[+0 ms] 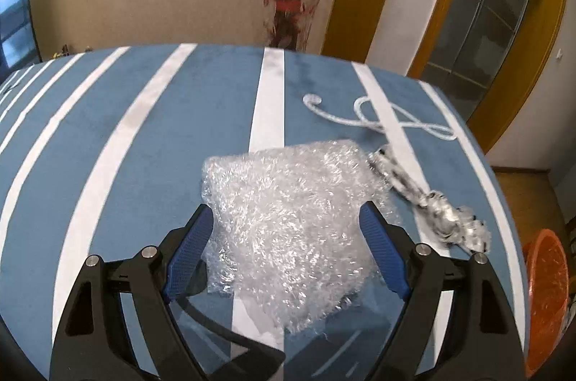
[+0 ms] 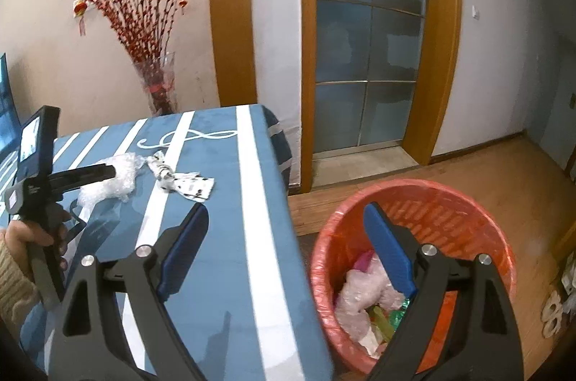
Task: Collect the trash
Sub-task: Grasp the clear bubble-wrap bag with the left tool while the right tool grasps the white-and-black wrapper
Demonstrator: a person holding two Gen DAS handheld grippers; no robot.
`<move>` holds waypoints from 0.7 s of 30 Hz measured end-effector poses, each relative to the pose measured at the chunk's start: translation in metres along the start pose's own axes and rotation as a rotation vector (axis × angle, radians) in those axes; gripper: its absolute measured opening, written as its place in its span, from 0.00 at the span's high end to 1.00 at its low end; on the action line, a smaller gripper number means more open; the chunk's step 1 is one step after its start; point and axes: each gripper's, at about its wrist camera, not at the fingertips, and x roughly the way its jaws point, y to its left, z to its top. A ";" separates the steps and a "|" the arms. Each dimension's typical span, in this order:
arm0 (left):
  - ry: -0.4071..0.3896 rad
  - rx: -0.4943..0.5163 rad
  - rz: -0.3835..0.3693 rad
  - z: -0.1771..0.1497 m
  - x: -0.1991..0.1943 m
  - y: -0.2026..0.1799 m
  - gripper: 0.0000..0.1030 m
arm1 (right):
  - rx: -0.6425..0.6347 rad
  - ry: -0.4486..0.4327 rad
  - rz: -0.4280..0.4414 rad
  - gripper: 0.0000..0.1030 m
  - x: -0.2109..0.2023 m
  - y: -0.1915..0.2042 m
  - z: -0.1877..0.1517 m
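My left gripper [image 1: 288,222] is spread wide, its blue-padded fingers [image 1: 190,251] either side of the crumpled sheet of clear bubble wrap [image 1: 295,219] without pinching it; I cannot tell whether the pads touch the plastic. The wrap lies on the blue tablecloth with white stripes [image 1: 108,129], across one white stripe. Just to its right lies a twisted silver and black printed wrapper [image 1: 428,201], and further off a white looped pattern [image 1: 378,118] shows on the cloth. My right gripper [image 2: 288,222] is also wide open and holds nothing; its left finger hangs over the table's near right edge, its right finger over the round orange plastic waste bin [image 2: 450,204] on the wooden floor [image 2: 504,172] right of the table. The bin holds plastic scraps [image 2: 360,302]. At the far side, against the wall, stands a glass vase of red branches [image 2: 158,86].
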 end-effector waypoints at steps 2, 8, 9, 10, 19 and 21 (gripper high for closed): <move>0.010 -0.003 -0.006 0.000 0.003 0.001 0.21 | -0.007 0.005 0.004 0.16 0.003 0.005 0.001; 0.023 0.046 -0.053 -0.002 0.002 -0.007 0.56 | -0.020 0.027 0.037 0.16 0.013 0.023 0.005; 0.023 0.057 -0.062 -0.002 0.001 -0.009 0.65 | -0.021 0.031 0.045 0.16 0.013 0.025 0.006; 0.022 0.070 -0.072 -0.003 0.000 -0.011 0.72 | -0.022 0.036 0.056 0.16 0.015 0.030 0.006; -0.059 0.058 -0.063 -0.005 -0.027 0.017 0.82 | -0.036 0.100 0.150 0.17 0.042 0.066 0.019; -0.094 0.033 -0.047 -0.003 -0.040 0.035 0.82 | -0.034 0.120 0.177 0.18 0.056 0.077 0.025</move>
